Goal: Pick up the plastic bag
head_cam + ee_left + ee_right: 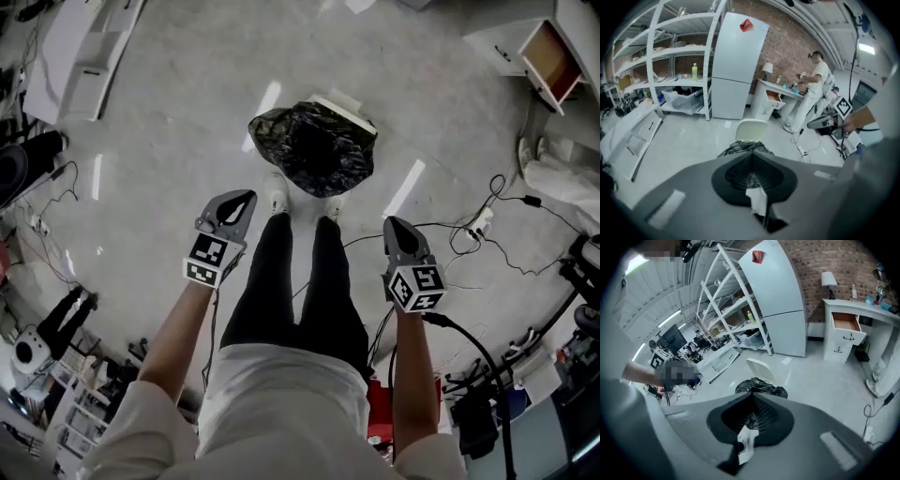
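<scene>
A crumpled black plastic bag [314, 145] sits on the floor over a white bin whose lid [345, 108] stands up behind it. The person's white shoes [276, 192] stand just in front of it. My left gripper [244, 197] hovers at knee height, left of the legs, short of the bag, shut and empty. My right gripper [390, 223] hangs right of the legs, also shut with nothing in it. In the left gripper view the bag [740, 147] peeks over the closed jaws [752, 153]. The right gripper view shows the bag [761, 386] just past its closed jaws [752, 394].
A tall white cabinet [738, 65] and white shelving [670, 61] stand by the brick wall. A white desk with an open drawer [846, 326] is to the right. Another person [813, 89] stands at the desk. Cables and a power strip [480, 225] lie at right. White panels [84, 56] lie at left.
</scene>
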